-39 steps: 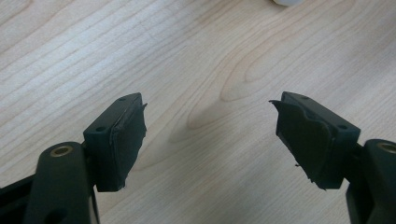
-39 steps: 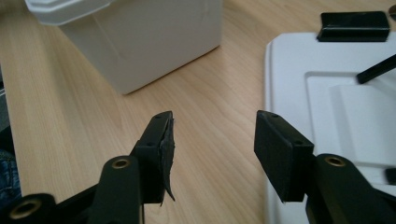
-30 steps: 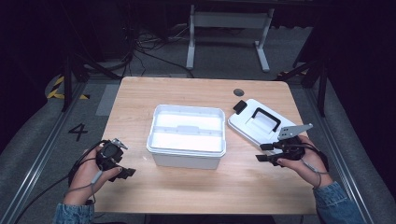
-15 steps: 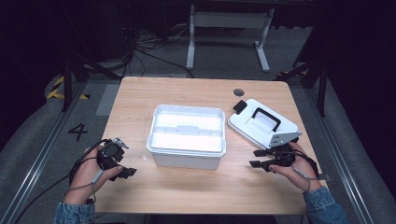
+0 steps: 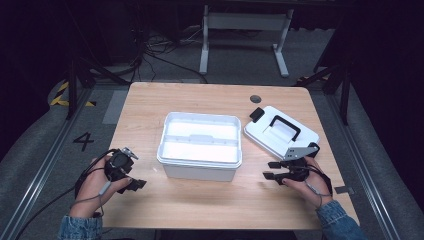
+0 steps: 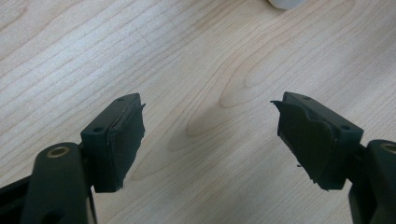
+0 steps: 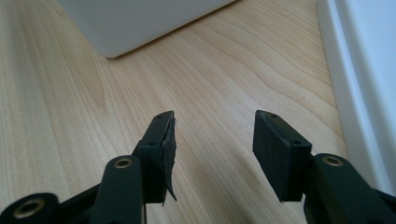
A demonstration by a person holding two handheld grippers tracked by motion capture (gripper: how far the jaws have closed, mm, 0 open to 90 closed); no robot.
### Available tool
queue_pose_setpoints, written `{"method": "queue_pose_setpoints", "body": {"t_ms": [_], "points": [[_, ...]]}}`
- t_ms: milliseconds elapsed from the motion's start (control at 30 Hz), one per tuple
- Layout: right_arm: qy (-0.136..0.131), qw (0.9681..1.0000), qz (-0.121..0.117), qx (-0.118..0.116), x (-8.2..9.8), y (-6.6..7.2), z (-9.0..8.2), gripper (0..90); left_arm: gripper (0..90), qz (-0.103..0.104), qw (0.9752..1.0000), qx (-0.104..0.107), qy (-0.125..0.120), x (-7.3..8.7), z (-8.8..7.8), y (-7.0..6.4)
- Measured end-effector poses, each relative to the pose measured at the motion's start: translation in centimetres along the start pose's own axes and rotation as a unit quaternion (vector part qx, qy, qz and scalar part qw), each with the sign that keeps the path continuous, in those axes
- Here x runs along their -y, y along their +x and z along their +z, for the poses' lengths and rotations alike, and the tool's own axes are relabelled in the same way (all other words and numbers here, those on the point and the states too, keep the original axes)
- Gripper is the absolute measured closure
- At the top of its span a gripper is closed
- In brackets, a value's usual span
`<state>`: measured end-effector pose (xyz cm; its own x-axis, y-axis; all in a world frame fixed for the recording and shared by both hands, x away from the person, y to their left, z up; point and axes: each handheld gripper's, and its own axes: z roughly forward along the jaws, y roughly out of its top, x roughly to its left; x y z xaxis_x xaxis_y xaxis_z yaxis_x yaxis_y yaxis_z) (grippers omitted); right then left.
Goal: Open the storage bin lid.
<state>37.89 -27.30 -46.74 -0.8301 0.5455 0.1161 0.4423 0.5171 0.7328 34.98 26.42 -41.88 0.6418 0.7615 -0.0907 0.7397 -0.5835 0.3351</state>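
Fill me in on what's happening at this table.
A person sits at a wooden table with a two-jaw gripper in each hand. An open white box stands in the middle, and its lid, with a black handle, lies flat to the right of it. The right gripper hovers by the lid's near edge, jaws open and empty. The left gripper rests low at the box's left, also open and holding nothing. Nothing is gripped at this moment.

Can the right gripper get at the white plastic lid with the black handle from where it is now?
Probably yes. The right gripper sits just in front of the white plastic lid with the black handle, jaws open and empty. Only bare wooden table shows around it, though it points toward the white plastic box, so it would need turning.
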Motion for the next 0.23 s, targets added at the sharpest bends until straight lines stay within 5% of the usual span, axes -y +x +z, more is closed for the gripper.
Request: {"method": "queue_pose_setpoints", "body": {"t_ms": [233], "points": [[0.003, 1.0000, -0.001, 0.004, 0.34, -0.10, 0.37, 49.2, 23.4, 0.003, 1.0000, 0.000, 0.001, -0.09, 0.04, 0.12]]}}
